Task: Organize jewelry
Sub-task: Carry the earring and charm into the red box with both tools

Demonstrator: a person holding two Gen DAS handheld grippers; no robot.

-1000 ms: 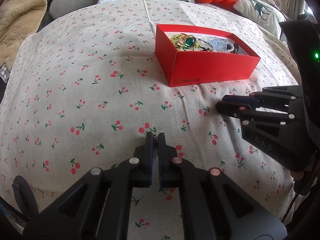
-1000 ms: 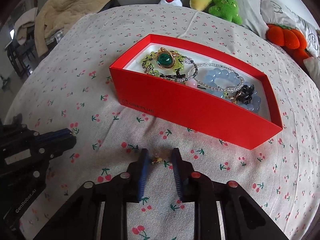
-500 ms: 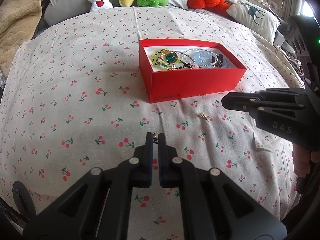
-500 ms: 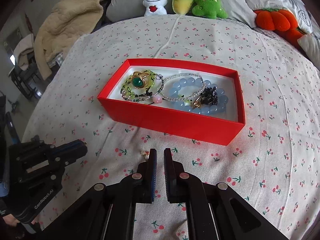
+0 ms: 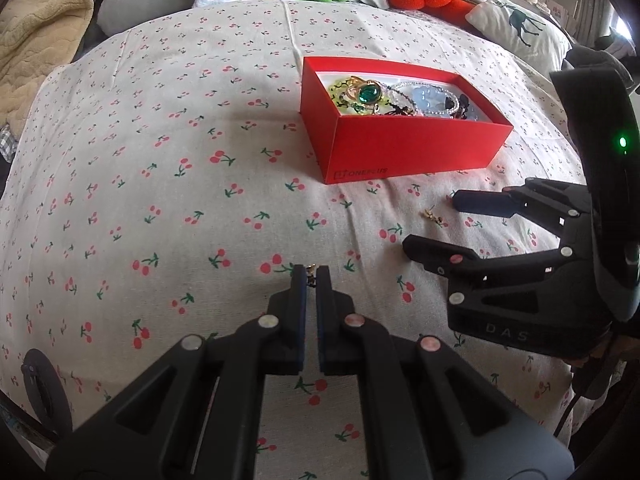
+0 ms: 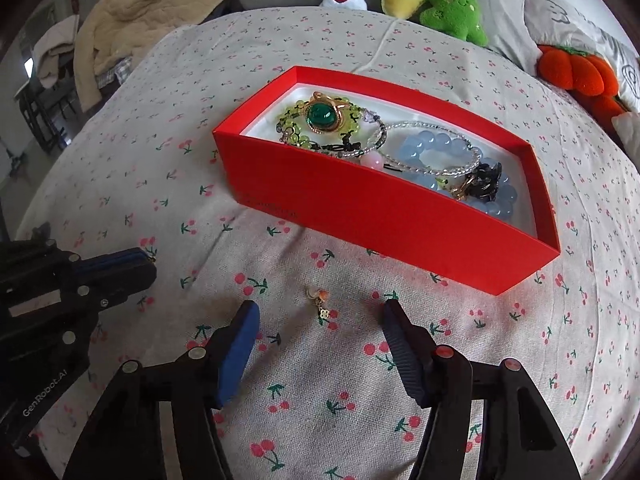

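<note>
While the left gripper (image 5: 311, 276) kept its two fingers pressed together on a tiny gold earring (image 5: 311, 269) that only just peeked out at the tips, the right gripper (image 6: 320, 320) had changed most in the last second. Half a second earlier its blue-padded fingers stood nearly closed and lifted back from the bed; now they were spread wide and lowered toward the cherry-printed cotton bedspread (image 6: 120, 160), bracketing a small loose gold earring with a clover-shaped drop (image 6: 318, 300). That earring lay on the cloth between the pads, touching neither, just in front of the near long wall of the open red cardboard box (image 6: 384, 216).

In the left wrist view the same loose earring (image 5: 434, 216) sat between the right gripper's (image 5: 430, 222) open fingers, near the box's front right corner (image 5: 408, 148).

Inside the box were a green beaded bracelet with a gold-rimmed green stone (image 6: 320, 118), a clear beaded strand (image 6: 432, 152), a pale blue bead bracelet (image 6: 440, 148) and a small black flower piece (image 6: 486, 184).

Judged from this, the wide opening read as a fresh pick attempt on the loose earring, with closing on it the next step, and two earrings not yet in the box. Such a flat, tiny piece on soft cloth could well slip aside or snag fabric.
</note>
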